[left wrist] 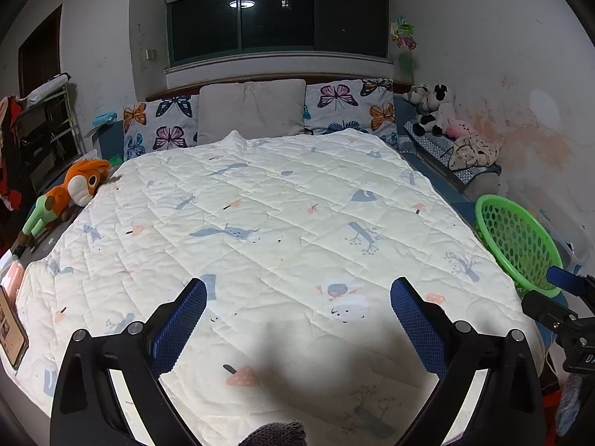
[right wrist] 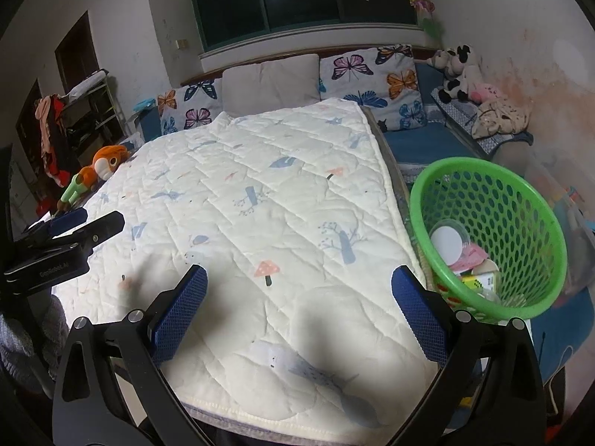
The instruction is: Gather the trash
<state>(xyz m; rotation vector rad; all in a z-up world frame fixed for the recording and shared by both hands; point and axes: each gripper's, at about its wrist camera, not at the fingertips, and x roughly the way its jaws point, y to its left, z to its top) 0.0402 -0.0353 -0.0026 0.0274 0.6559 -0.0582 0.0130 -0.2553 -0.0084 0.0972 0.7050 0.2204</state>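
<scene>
Bedroom at night; a dark window (left wrist: 277, 22) is reflecting a ceiling lamp above the headboard. A cream quilt (left wrist: 260, 230) printed with mushrooms, trees and birds is covering the bed, its surface bare. Butterfly pillows (left wrist: 349, 107) and a plain grey pillow (left wrist: 253, 111) are leaning at the head. An orange plush toy (left wrist: 74, 189) is lying along the bed's left edge; a pile of soft toys (right wrist: 468, 81) is sitting in the far right corner.

Green perforated basket (right wrist: 494, 238) is standing tilted just beside the quilt's right edge. Trash is lying inside it: a clear tub with a white round lid (right wrist: 450, 241), a pink wrapper (right wrist: 470, 258), a yellow-green carton (right wrist: 479, 282).

Left gripper (left wrist: 297, 319) is hovering over the near end of the quilt, blue pads spread wide, nothing between them. Right gripper (right wrist: 299, 308) is hanging over the near right part of the quilt, close to the basket, pads likewise standing wide apart and gripping nothing. Each gripper is showing at the edge of the other's view.
</scene>
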